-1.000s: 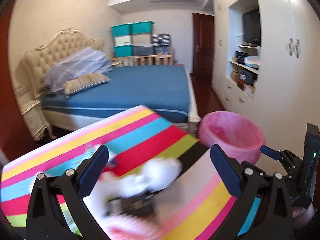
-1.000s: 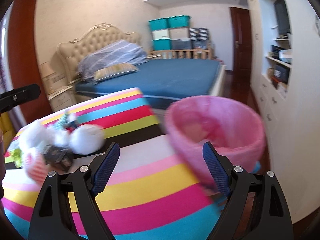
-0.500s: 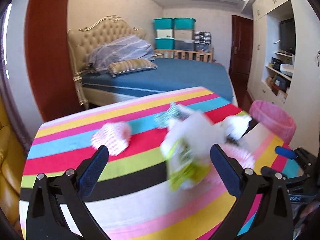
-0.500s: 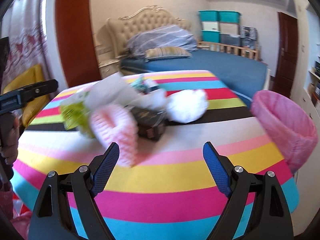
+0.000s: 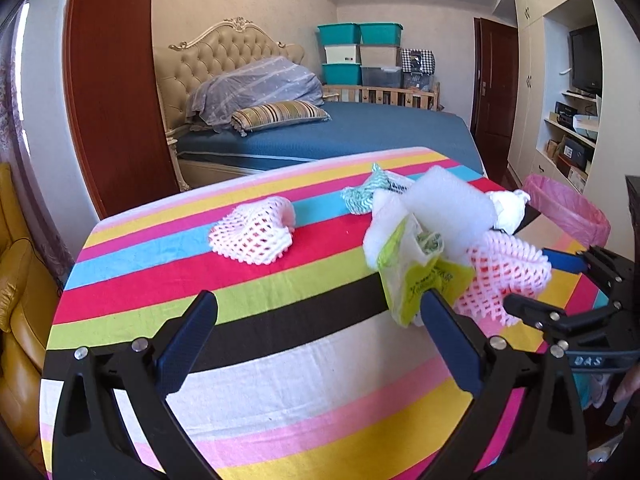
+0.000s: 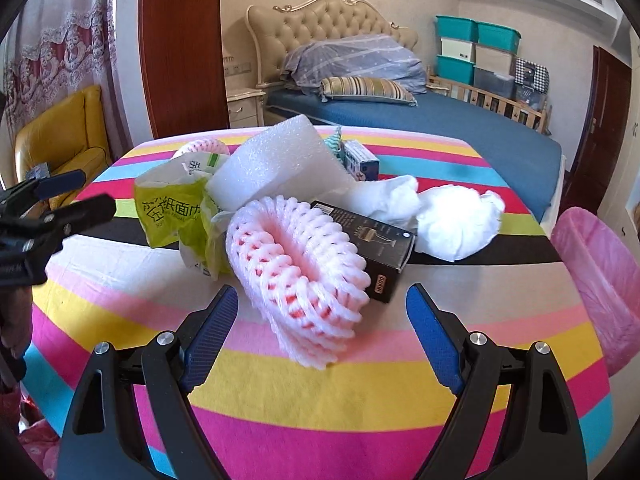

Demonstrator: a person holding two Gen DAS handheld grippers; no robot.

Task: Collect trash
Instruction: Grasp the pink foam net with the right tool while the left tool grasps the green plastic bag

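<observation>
Your right gripper (image 6: 322, 330) stands wide open with nothing held; the pink foam fruit net (image 6: 298, 268) lies just ahead of its pads on the striped tablecloth (image 6: 360, 392), leaning on a black carton (image 6: 376, 248). Your left gripper (image 5: 318, 340) is open and empty too, low in its frame. A green tissue wrapper (image 5: 416, 280) sits at centre right, another foam net (image 5: 252, 232) centre left. The pink-lined bin (image 6: 600, 272) sits at the right edge.
</observation>
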